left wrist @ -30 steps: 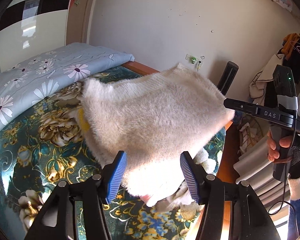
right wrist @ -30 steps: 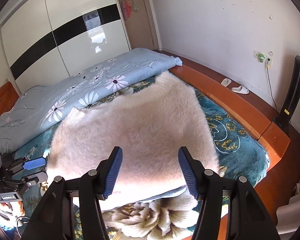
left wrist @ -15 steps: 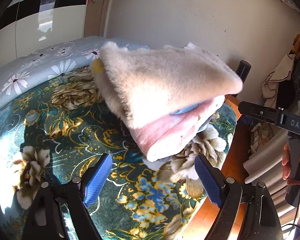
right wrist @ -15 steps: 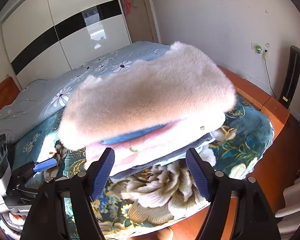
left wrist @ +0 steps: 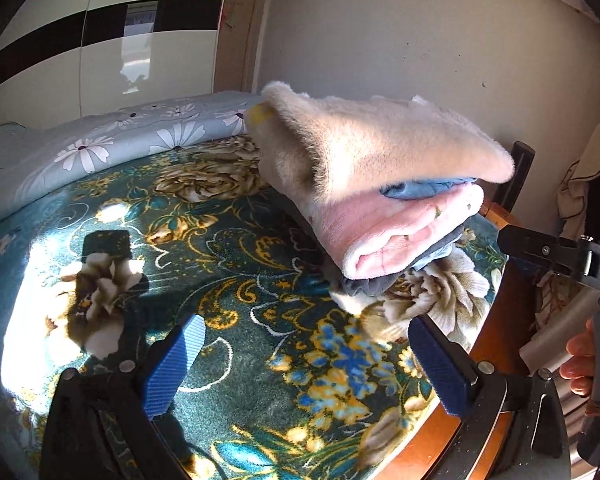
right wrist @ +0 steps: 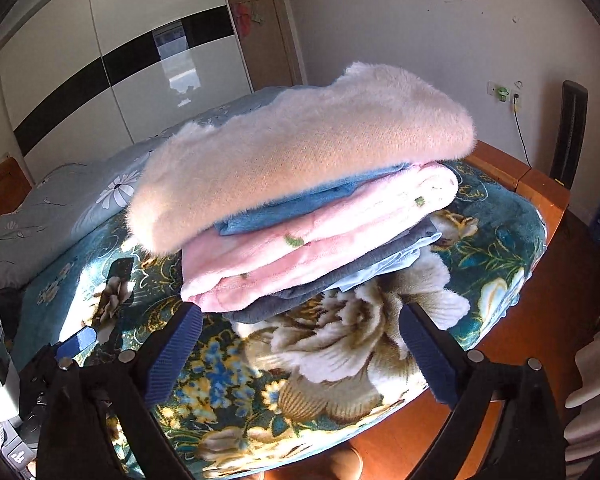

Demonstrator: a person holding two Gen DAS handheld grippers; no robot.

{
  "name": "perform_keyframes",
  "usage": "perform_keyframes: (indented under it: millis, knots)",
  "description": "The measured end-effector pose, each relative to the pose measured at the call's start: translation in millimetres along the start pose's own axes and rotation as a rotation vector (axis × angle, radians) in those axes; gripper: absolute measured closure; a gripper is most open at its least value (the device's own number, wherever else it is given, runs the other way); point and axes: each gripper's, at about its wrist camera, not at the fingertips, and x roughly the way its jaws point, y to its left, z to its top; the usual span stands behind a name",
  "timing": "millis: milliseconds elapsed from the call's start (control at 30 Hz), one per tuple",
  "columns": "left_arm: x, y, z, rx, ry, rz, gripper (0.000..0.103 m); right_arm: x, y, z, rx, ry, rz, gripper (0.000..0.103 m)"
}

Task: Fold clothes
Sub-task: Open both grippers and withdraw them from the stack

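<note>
- Left wrist view: the left tongs (left wrist: pixel 304 364) stand spread wide with nothing between their blue ribbed pads (left wrist: pixel 174 366); they hover low over the dark teal bedspread with gold and cream flowers (left wrist: pixel 236 280); the stack of folded clothes (left wrist: pixel 384 196) lies on that bedspread ahead of the tongs and to the right, apart from both pads.
- On top of the stack sits a fluffy cream sweater (left wrist: pixel 364 148), folded; under it a thin blue garment (left wrist: pixel 424 188), then a thick pink fleece piece (left wrist: pixel 396 236), then a grey layer (left wrist: pixel 380 282) at the bottom edge.
- This view alone shows the right tongs' dark body (left wrist: pixel 556 250) coming in from the right edge, with the fingers of a hand (left wrist: pixel 580 356) wrapped on its handle; it also shows a yellow patch on the sweater's far corner (left wrist: pixel 260 114).
- Right wrist view: the right tongs (right wrist: pixel 300 354) are likewise spread wide and grip nothing; the stack (right wrist: pixel 312 208) lies just ahead, centred between the pads but beyond their tips, not touching them.
- Only this view shows a pale blue-white layer (right wrist: pixel 380 270) peeping out beneath the grey one, small green marks on the pink fleece, the orange wooden bed frame (right wrist: pixel 540 192) around the corner, and the left tongs' blue pad (right wrist: pixel 76 340) at the lower left.
- Both views show the light blue daisy-print quilt (left wrist: pixel 112 144) lying behind the stack, along the far side of the bed.
</note>
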Motion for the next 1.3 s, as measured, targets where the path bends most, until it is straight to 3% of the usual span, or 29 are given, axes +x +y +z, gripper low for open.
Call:
perform_keyframes:
  millis: [233, 567, 833, 1300]
  knots:
    - [-10, 10, -4, -0.001, -0.025, 0.109, 0.0, -1, 17, -17, -0.025, -0.048, -0.078, 0.0]
    - [-25, 14, -4, 0.01, -0.065, 0.181, 0.0, 5, 51, -39, -0.124, -0.058, -0.125, 0.0]
    - [-23, 15, -3, 0.005, -0.056, 0.198, 0.0, 2, 47, -49, -0.092, -0.067, -0.167, 0.0]
    - [-12, 2, -4, 0.049, -0.03, 0.19, 0.0, -1, 32, -51, -0.012, -0.051, -0.138, 0.0]
